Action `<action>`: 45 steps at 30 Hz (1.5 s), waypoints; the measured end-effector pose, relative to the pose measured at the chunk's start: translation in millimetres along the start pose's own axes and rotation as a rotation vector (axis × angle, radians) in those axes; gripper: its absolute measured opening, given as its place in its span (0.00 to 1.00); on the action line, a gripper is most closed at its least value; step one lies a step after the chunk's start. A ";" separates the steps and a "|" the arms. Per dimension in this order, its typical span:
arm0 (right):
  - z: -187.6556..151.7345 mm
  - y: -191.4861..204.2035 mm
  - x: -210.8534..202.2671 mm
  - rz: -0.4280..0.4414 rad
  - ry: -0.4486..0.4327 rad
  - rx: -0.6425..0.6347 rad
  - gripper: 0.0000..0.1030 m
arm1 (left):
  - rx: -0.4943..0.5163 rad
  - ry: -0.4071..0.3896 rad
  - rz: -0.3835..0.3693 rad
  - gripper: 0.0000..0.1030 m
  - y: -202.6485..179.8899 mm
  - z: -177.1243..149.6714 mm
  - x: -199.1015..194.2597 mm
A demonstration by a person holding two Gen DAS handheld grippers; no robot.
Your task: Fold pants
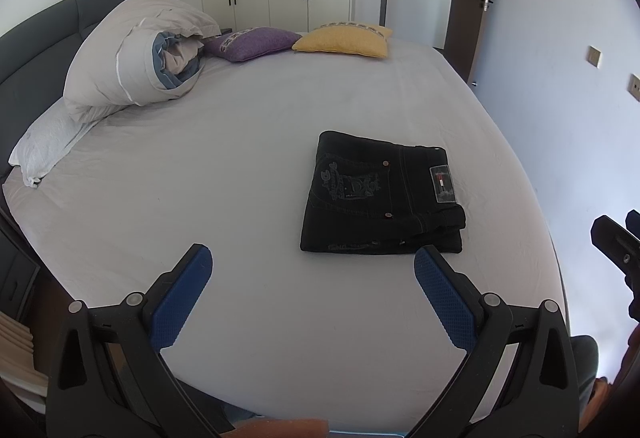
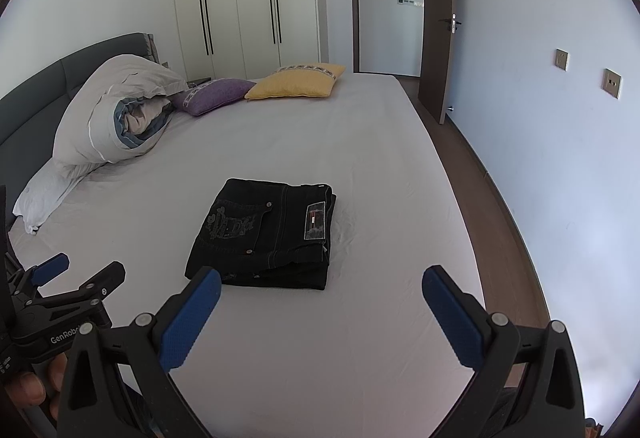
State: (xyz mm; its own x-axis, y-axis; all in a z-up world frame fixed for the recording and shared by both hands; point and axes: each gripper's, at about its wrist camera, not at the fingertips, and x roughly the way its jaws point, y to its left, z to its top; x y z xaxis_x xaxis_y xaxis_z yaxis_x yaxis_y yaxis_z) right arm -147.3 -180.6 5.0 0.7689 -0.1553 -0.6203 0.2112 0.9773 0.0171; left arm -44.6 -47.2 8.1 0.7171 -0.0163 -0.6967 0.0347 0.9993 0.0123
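The black pants [image 1: 382, 194] are seen folded into a compact stack on the bed [image 1: 240, 158]. The left hand-held gripper [image 1: 312, 262] and right hand-held gripper [image 2: 322, 284] are held spread wide, empty, just short of the stack.

We are in a home bedroom: a wide bed [image 2: 280, 358] with a grey headboard [image 2: 80, 62], pillows [image 2: 296, 82] and a rolled duvet [image 2: 116, 110], a tall built-in wardrobe [image 2: 240, 6], and an open door [image 2: 436, 18] on a wood floor [image 2: 480, 190].
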 end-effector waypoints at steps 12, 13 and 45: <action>-1.4 0.8 0.7 0.000 0.001 0.001 1.00 | 0.001 0.001 -0.004 1.00 -2.1 -4.2 3.7; -1.7 1.1 0.7 0.001 0.002 0.001 1.00 | 0.001 0.002 -0.004 1.00 -2.1 -4.3 3.8; -11.9 5.2 2.1 0.004 0.009 -0.002 1.00 | 0.002 0.008 -0.005 1.00 -6.6 -15.5 3.2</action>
State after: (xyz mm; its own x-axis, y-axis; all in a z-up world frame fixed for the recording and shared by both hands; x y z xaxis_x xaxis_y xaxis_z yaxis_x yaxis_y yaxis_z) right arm -151.8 -174.2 -5.5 0.7640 -0.1501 -0.6275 0.2070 0.9782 0.0182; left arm -53.3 -53.4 -5.3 0.7112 -0.0209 -0.7027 0.0398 0.9992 0.0106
